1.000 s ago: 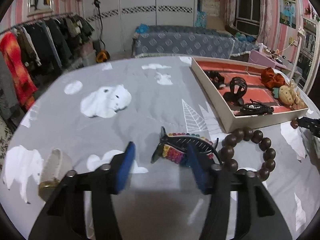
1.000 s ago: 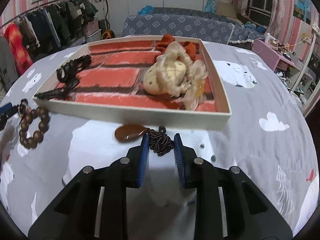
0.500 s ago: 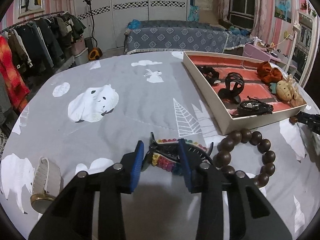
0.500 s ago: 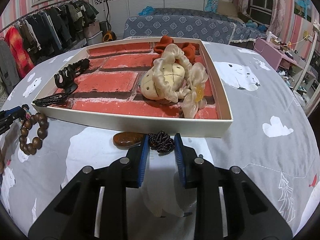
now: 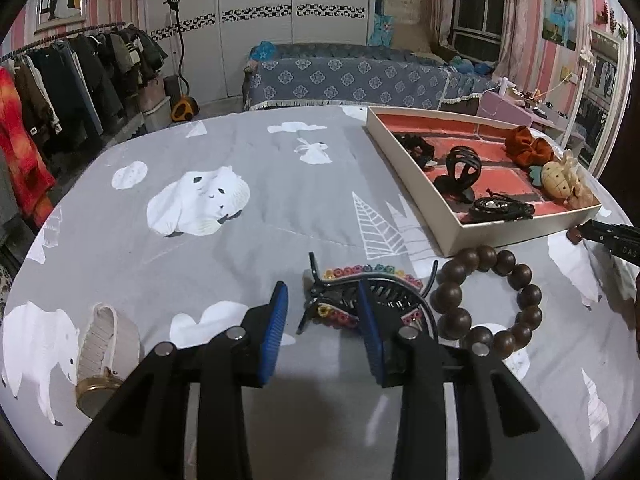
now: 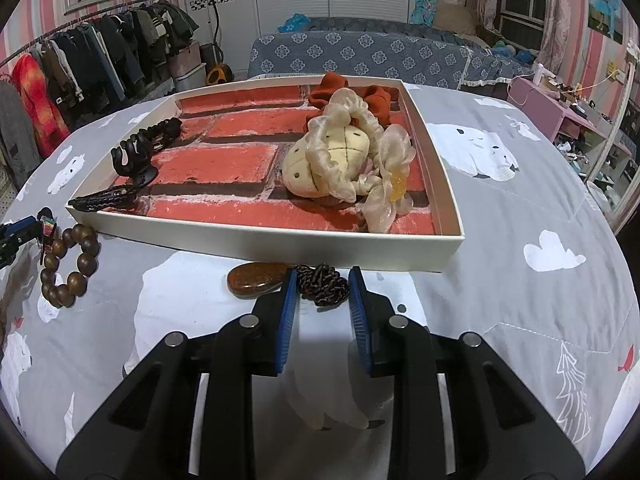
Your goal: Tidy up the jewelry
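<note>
Narrowed since before, left gripper (image 5: 323, 307) fingers straddle the beaded hair clip (image 5: 366, 294); right gripper (image 6: 322, 286) pinches the knotted cord (image 6: 323, 283).

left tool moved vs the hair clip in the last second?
Yes. The left tool closed in toward the hair clip on the grey sheet; its pads were wider apart before and now bracket the clip's left end.

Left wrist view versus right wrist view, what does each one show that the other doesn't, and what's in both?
Only the left wrist view shows the watch on the bedspread and the full rainbow-beaded hair claw lying between the left hand-held gripper pads. Only the right wrist view shows the brown stone pendant and its braided cord between the right hand-held gripper pads. Both show the tray and the wooden bead bracelet.
</note>
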Motion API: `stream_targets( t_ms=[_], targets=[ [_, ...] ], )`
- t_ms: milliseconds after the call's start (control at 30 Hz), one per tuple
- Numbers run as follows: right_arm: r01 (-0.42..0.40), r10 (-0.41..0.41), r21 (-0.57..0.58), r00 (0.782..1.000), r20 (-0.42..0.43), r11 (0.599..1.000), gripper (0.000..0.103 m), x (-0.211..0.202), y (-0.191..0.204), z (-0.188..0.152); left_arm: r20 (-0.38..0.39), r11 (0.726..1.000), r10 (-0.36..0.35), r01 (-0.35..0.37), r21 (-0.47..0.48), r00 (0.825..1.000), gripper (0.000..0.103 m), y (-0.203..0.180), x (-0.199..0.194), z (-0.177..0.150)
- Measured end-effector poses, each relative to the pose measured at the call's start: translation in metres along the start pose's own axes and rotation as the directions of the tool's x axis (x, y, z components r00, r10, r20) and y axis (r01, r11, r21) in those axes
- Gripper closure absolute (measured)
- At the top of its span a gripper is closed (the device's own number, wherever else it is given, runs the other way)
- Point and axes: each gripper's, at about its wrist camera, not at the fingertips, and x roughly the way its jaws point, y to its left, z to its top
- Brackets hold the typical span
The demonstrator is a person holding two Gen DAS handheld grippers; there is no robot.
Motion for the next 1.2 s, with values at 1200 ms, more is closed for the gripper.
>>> stream_targets(
  t_ms=[1200],
  targets=[
    [0.006,-0.006,-0.005,1.0,-0.002,1.0,0.076,0.002,0.002,0.001,-0.016,0.999,0.007,-0.006,0.041,1.0,0.099,0.002,0.007,-0.005]
  ],
)
